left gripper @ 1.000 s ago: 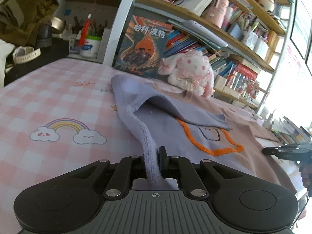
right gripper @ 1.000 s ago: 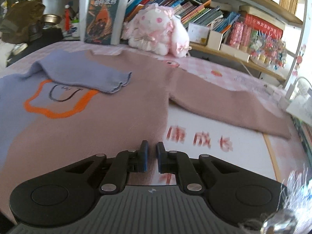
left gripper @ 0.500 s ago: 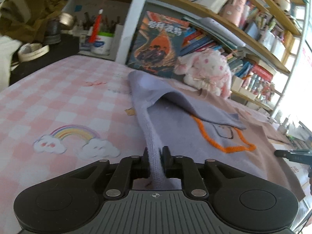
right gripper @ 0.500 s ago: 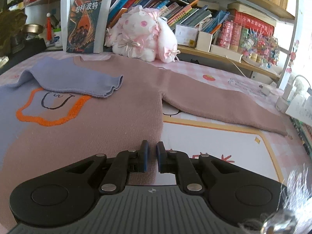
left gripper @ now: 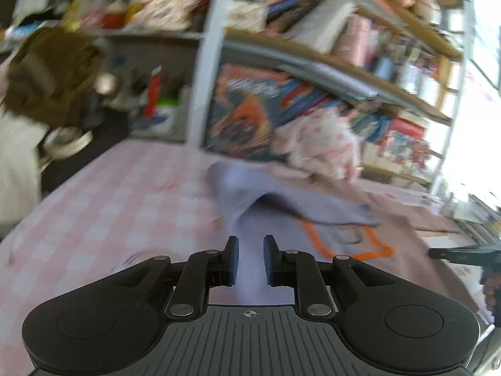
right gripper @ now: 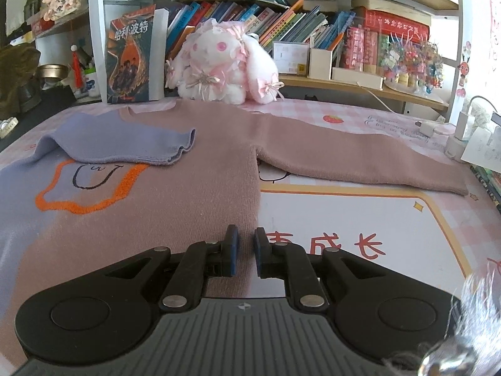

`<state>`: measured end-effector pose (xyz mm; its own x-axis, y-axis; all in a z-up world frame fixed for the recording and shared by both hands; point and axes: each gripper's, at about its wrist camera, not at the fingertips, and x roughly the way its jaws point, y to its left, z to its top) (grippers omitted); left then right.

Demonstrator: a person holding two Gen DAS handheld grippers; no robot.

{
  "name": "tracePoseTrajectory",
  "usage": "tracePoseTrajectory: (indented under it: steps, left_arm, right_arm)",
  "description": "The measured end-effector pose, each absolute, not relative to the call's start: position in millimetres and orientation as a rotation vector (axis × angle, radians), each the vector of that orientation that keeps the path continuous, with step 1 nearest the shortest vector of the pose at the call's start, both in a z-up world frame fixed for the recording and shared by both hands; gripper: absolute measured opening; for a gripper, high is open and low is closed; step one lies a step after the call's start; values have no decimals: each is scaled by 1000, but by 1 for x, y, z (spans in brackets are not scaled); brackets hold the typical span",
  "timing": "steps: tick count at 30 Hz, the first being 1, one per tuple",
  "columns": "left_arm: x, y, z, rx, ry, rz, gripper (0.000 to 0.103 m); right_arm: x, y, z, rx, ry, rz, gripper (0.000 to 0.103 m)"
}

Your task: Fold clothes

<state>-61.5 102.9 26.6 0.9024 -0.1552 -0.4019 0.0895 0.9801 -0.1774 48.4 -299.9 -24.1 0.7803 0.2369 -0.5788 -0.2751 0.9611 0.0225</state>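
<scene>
Mat (right gripper: 360, 219) right of sweater (right gripper: 188, 194) bare; plush rabbit (right gripper: 225, 65), bookshelf (right gripper: 344, 84) block far edge.

A book (right gripper: 133, 56) stands upright just left of the white plush rabbit (right gripper: 222, 65), and its cover reads 哈利·波特 in pale letters near the top. On the table mat (right gripper: 360, 219), in front of the rabbit and to its right, large red characters lie partly behind the gripper; 成长 can be read (the one before them is half hidden). Spines of the shelf books behind the rabbit carry print too small to read. The left wrist view is too blurred for any text.
</scene>
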Motion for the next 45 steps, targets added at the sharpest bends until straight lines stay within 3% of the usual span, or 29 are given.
tracePoseTrajectory:
  steps: [16, 18, 20, 24, 38, 40, 41, 42, 45]
  left_arm:
    - [28, -74, 17, 216, 463, -397, 19]
    - [39, -89, 13, 241, 470, -400, 23]
    - [51, -105, 9, 274, 474, -405, 36]
    - [71, -137, -1, 379, 479, -426, 40]
    - [105, -166, -29, 628, 456, -333, 40]
    - [111, -164, -30, 634, 455, -331, 33]
    - [114, -162, -31, 628, 465, -334, 16]
    - [118, -159, -32, 615, 482, -334, 5]
    - [123, -139, -24, 506, 489, -337, 4]
  right_arm:
    - [32, -291, -29, -147, 564, 245, 11]
    - [33, -295, -29, -116, 569, 254, 11]
    - [34, -300, -28, -81, 575, 264, 12]
    - [36, -307, -28, -29, 583, 279, 12]
    - [37, -318, -27, 69, 592, 307, 13]
    - [37, -316, -26, 53, 591, 303, 13]
    - [36, -315, -26, 44, 590, 301, 13]
    - [36, -315, -26, 46, 590, 301, 13]
    - [37, -318, -27, 63, 592, 306, 13]
